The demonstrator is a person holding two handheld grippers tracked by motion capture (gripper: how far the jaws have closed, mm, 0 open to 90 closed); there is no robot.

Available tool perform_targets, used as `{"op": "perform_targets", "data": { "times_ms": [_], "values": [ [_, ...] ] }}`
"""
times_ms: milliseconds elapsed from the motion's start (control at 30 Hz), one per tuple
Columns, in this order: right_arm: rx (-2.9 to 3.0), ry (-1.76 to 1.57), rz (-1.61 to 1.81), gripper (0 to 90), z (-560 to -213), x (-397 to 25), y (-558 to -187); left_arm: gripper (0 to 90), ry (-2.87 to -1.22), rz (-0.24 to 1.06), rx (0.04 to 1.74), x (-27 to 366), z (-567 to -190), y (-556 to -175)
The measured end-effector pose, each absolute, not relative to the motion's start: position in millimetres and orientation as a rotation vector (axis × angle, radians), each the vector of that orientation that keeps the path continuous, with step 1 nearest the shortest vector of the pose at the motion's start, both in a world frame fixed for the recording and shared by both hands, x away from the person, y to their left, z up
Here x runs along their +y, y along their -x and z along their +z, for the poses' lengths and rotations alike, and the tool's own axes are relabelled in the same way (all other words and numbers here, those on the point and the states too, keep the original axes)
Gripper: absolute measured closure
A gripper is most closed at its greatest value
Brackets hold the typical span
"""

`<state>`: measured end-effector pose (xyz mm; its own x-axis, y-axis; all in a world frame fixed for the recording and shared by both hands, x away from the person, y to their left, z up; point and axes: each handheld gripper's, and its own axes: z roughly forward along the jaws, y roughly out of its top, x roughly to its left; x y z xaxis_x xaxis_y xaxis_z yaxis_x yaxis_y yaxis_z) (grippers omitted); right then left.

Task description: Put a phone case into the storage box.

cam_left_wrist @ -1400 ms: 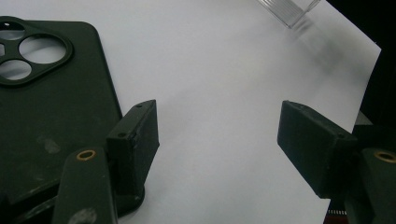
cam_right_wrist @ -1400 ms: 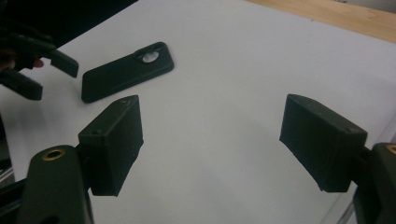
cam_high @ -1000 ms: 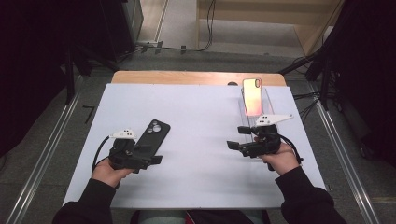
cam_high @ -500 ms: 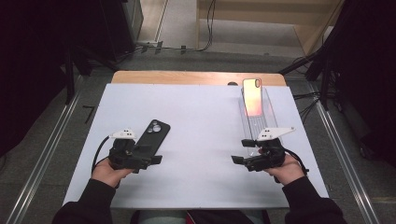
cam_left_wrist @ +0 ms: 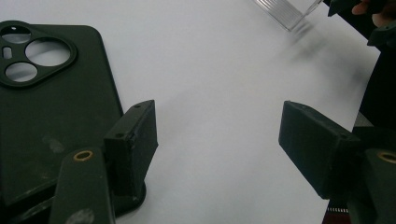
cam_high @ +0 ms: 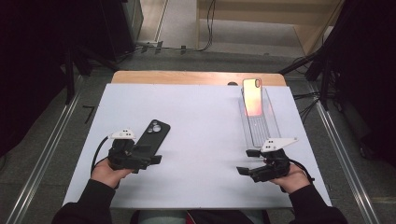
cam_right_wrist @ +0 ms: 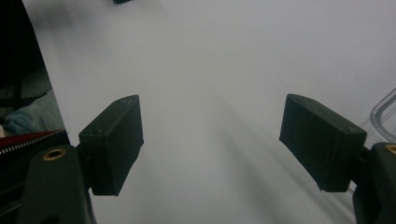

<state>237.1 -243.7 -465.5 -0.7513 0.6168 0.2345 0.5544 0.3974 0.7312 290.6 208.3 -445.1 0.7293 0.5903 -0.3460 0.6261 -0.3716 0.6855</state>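
Observation:
A black phone case (cam_high: 152,134) (cam_left_wrist: 51,102) lies camera cut-outs up on the white table (cam_high: 205,121). My left gripper (cam_high: 150,154) (cam_left_wrist: 217,140) is open just beside the case's near end, its left jaw resting at the case's edge and nothing between the jaws. An orange-pink phone (cam_high: 252,96) leans at the far end of a clear plastic tray (cam_high: 260,126). My right gripper (cam_high: 247,162) (cam_right_wrist: 210,140) is open over bare table just short of the tray's near end, jaws pointing left.
The tray's corner (cam_left_wrist: 289,9) and the right gripper (cam_left_wrist: 355,7) appear far off in the left gripper view. The tray's rim (cam_right_wrist: 385,112) sits at the right gripper view's edge. Metal rails (cam_high: 341,144) flank the table. A wooden strip (cam_high: 196,77) runs along its far edge.
My right gripper has pulled back toward the person and slightly rightward, away from the tray's near end. The left gripper and the black case have stayed put.

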Motion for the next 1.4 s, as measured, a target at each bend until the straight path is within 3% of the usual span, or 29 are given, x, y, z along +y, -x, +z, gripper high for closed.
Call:
{"op": "perform_targets", "data": {
  "times_ms": [367, 467, 533, 567, 1000, 1400],
  "values": [
    [2.586, -1.078, 1.288, 19.6, -471.5, -247.1, -234.9, 26.0, -2.059, 0.006, 0.951, 210.6, -442.4, -292.8],
    [2.588, -1.085, 1.285, 19.6, -472.3, -247.5, -235.0, 18.7, -2.052, 0.042, 0.974, 211.9, -441.1, -296.8],
    [2.585, -1.092, 1.283, 19.6, -472.4, -247.8, -234.7, 3.2, -2.049, 0.062, 1.004, 212.0, -441.7, -301.2],
    [2.585, -1.091, 1.284, 19.6, -472.5, -247.8, -234.7, 0.0, -2.043, 0.050, 1.015, 212.6, -442.3, -303.3],
    [2.590, -1.077, 1.279, 19.6, -474.7, -247.4, -237.6, 0.0, -2.035, 0.127, 1.035, 203.1, -445.2, -327.9],
    [2.591, -1.093, 1.260, 19.6, -475.4, -248.3, -236.0, 0.0, -1.996, 0.255, 1.156, 191.4, -449.4, -347.3]
  ]
}}
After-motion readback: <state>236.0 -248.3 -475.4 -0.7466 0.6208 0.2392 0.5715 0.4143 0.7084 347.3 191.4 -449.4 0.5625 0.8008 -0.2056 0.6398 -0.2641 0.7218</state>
